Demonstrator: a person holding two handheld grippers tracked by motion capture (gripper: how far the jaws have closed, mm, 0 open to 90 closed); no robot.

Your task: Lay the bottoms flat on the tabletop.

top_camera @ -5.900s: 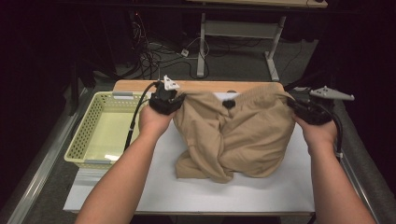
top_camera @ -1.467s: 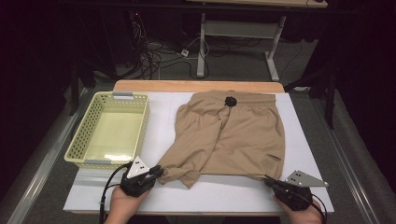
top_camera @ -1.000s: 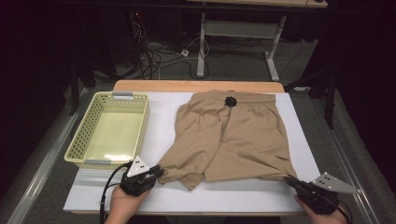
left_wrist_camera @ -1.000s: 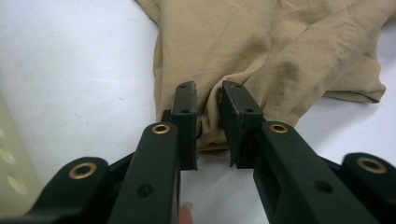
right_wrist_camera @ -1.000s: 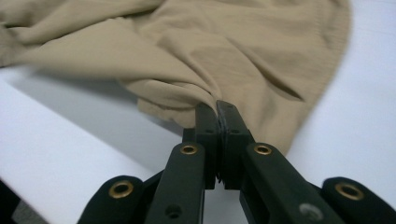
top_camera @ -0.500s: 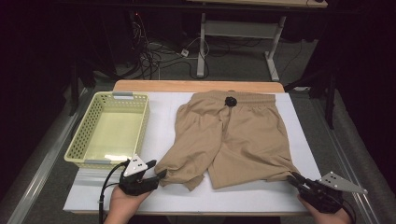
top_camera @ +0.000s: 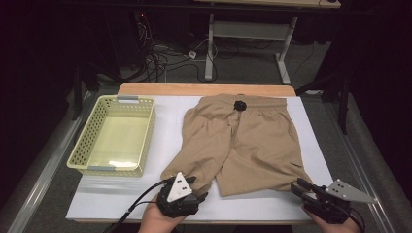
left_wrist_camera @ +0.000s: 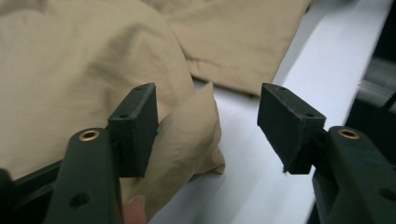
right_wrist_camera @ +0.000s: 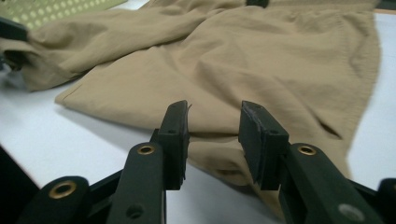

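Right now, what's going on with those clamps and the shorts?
Left hand-held gripper open, jaws just opening, hem fold between, unpressed. Right hand-held gripper open at other hem. Tan shorts flat. Yellow basket aside.

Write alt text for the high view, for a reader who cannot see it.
Tan shorts lie spread flat on a white table, waistband at the far edge, legs toward the person. At the near edge, hand-held tongs sit at each leg hem, the left tongs and right tongs both open. An empty yellow basket stands left of the shorts.
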